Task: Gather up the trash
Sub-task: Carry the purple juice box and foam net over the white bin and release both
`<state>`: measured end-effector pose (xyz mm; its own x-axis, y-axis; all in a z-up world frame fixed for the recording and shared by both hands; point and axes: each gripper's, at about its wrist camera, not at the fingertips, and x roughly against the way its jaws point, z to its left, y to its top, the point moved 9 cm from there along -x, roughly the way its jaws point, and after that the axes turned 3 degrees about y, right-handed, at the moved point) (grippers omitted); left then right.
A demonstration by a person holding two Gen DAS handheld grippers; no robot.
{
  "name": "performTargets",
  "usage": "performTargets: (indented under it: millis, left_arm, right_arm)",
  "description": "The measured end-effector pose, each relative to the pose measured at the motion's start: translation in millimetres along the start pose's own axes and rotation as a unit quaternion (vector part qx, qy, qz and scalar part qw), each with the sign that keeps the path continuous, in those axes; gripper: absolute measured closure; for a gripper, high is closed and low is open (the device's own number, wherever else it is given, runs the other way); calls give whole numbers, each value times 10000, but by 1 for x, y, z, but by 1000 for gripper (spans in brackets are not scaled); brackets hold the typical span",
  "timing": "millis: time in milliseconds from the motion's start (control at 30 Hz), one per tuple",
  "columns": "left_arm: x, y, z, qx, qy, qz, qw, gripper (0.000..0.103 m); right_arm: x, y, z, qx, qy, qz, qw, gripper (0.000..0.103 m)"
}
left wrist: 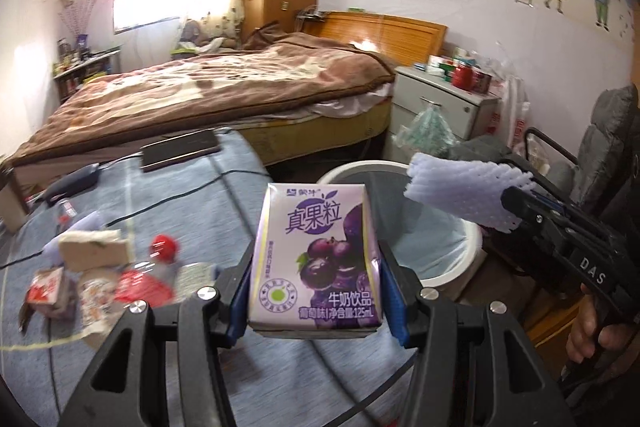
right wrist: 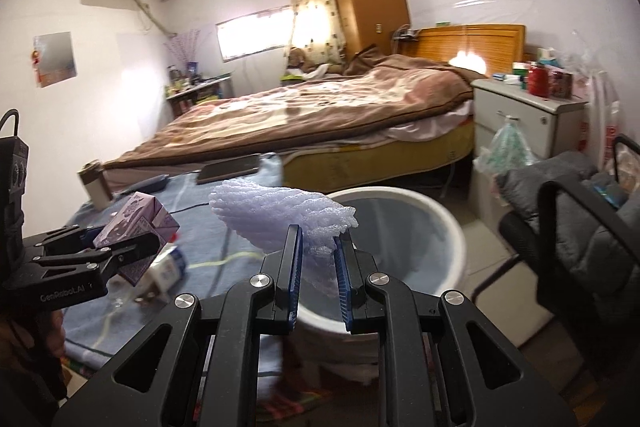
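Standing upright, tool-clamped purple carton [left wrist: 316, 259]

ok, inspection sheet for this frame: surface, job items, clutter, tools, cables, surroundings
Surface: blue cloth-covered table.
Job's things: purple milk carton and white foam net both held; lined white bin beside the table.
Clutter: pile of wrappers, small cartons and a red-capped bottle, blurred; dark phone.
Tools: left tool shut on the carton; right tool shut on the foam net, over the bin.
Cables: black cable across the cloth.
Surroundings: bed, nightstand, chair.
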<state>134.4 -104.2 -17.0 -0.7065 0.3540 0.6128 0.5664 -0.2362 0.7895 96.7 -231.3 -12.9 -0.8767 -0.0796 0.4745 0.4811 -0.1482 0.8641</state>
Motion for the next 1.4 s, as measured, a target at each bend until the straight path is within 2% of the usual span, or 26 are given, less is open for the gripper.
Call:
performTargets:
  millis: [300,400,533,667,800,900,967,1033,1267,1400]
  left_arm:
    - [-45,14,-58,-166,-528,149,9984,46]
    - [-62,15,-72,-221,-653,249,9973,46]
    - [-79,12,-81,-336,-594,387,9969,46]
    - [-98,11,-79,-130,-596,631,9961,45]
    - [-100,15,-82,-119,-684,538,9961,32]
    - [-101,14,-80,-137,-619,548,9965,31]
    - [-101,11,-78,-133,-578,566,9966,31]
    - [-99,11,-76,-75,-597,566,9966,31]
    - [-82,13,-60,-30,-418,409,9983,31]
    - [-68,10,-45,21,-195,312,9993,30]
  right_arm:
    - [-13,0,-54,55,-777,193,9968,85]
    - [-26,-2,-69,27,-854,386,9956,85]
    - [-37,-6,-74,84,-791,615,9949,84]
    - [-52,-10,-78,158,-703,870,9936,83]
    - [-62,-15,-83,202,-785,1078,9909,80]
    - [-61,-15,-87,191,-776,1071,9910,74]
    - [-59,-16,-85,203,-691,1082,9915,54]
    - [-57,-17,-84,174,-672,1076,9918,43]
    - [-57,-15,-79,69,-632,1050,9924,43]
    - [-51,-12,-69,50,-580,933,9939,43]
